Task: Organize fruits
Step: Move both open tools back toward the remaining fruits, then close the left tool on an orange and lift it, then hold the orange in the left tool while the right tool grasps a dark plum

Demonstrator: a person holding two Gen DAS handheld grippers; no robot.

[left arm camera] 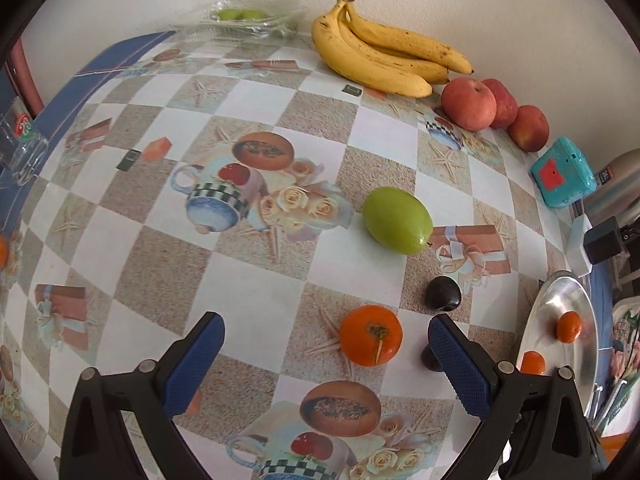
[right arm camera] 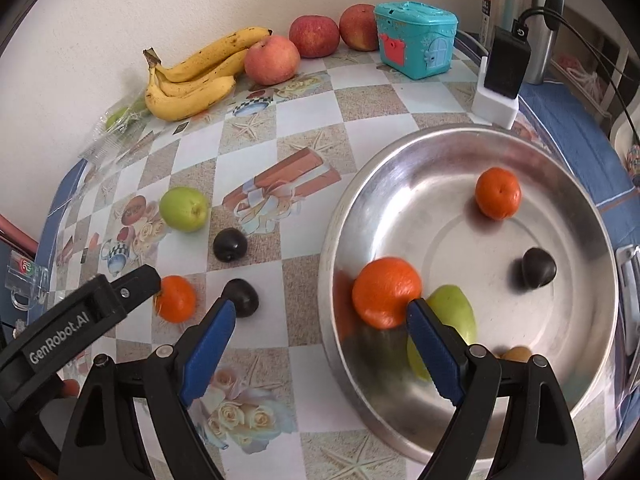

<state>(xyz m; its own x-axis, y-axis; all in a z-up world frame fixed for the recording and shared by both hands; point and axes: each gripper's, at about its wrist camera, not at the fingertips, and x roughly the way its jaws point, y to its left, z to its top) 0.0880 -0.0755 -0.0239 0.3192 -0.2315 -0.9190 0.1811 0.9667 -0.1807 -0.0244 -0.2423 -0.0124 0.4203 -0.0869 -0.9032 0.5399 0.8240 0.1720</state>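
My left gripper (left arm camera: 326, 324) is open, low over the table. An orange (left arm camera: 371, 335) lies between its blue pads, nearer the right one, and neither pad presses on it. Just beyond are two dark plums (left arm camera: 443, 294), one half hidden behind the right finger, and a green fruit (left arm camera: 397, 220). My right gripper (right arm camera: 322, 308) is open and holds nothing, straddling the near left rim of the metal bowl (right arm camera: 400, 152). The bowl holds two oranges (right arm camera: 386, 292), a green fruit (right arm camera: 452, 312), a plum (right arm camera: 538, 268) and a small brown fruit. A black finger (right arm camera: 132, 286) of the left gripper touches the table orange (right arm camera: 175, 298).
Bananas (left arm camera: 384, 56) and three red apples (left arm camera: 468, 104) lie along the back wall, with a teal toy box (left arm camera: 562, 172) to their right. A clear plastic pack of green fruit (left arm camera: 240, 20) sits at the back left. A black device on a white stand (right arm camera: 504, 72) stands behind the bowl.
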